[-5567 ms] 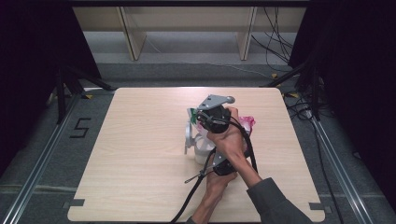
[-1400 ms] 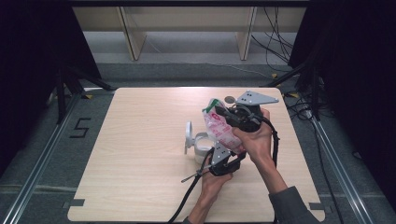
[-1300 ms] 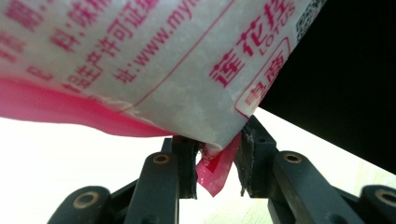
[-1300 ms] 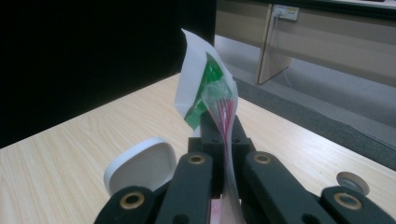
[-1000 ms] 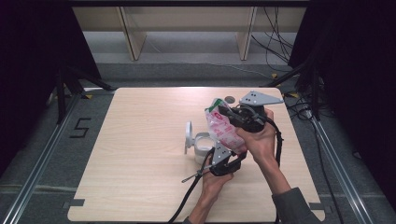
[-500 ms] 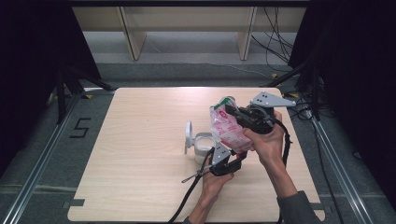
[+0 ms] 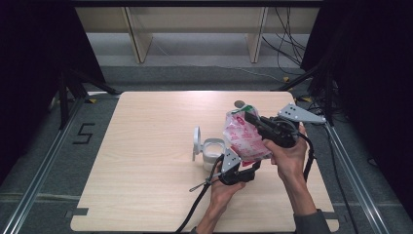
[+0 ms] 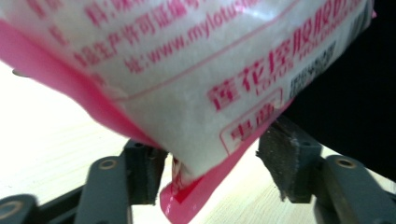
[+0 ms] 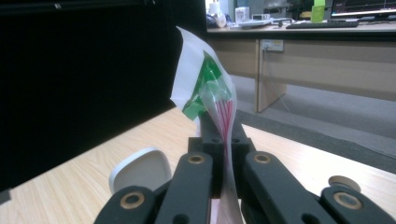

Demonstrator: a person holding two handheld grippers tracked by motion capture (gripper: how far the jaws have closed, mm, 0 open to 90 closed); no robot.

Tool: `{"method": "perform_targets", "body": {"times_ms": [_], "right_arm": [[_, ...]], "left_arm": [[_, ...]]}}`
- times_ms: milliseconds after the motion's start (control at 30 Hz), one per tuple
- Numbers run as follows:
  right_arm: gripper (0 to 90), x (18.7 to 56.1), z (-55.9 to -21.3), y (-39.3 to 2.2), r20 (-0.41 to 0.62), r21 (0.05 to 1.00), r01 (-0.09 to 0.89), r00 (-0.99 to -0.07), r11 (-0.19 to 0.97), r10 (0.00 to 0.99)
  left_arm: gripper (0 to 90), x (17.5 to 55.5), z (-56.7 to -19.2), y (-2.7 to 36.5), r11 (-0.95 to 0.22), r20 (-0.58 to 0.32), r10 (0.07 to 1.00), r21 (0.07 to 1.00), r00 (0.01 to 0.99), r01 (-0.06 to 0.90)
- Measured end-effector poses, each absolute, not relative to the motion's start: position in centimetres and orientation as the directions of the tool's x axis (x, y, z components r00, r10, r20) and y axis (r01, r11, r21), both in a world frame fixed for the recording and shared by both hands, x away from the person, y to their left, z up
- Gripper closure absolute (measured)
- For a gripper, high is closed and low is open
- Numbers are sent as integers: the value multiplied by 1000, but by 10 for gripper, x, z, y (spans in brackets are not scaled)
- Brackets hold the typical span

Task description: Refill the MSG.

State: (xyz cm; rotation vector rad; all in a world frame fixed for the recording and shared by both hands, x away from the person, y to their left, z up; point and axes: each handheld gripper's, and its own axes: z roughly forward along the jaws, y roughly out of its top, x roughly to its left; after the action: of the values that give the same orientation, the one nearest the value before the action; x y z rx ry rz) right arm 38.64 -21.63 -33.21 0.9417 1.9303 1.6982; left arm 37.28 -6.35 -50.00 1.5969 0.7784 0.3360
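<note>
The soft pink-and-white printed plastic pouch of white granules (image 7: 243,139) is held above the right half of the pale wooden table (image 7: 146,161), just right of the small white open-lidded jar (image 7: 210,149). The right gripper (image 7: 251,118) is pressed together on the pouch's upper green-marked seam (image 9: 205,88). The left gripper (image 7: 242,168) sits under the lower corner; its jaws have just been opening and now stand spread, the pink bottom corner (image 8: 187,196) between the pads without being pressed. Judgement: the hand-over to a single grip is in progress. The pouch's long axis runs steeply, top seam up and away, bottom corner down. Next likely calls for carrying the pouch over the jar.
</note>
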Motion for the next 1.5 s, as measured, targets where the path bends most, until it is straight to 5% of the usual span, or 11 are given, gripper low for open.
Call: {"method": "perform_targets", "body": {"times_ms": [367, 1500], "right_arm": [[900, 382, -351, -232, 181, 970, 242, -687, -13, 704], [900, 378, -392, -260, 163, 951, 303, -647, 56, 745]], "left_arm": [[241, 368, -501, -61, -96, -195, 632, 941, 750, 325], [244, 318, -499, -8, -156, -124, 648, 944, 751, 290]]}}
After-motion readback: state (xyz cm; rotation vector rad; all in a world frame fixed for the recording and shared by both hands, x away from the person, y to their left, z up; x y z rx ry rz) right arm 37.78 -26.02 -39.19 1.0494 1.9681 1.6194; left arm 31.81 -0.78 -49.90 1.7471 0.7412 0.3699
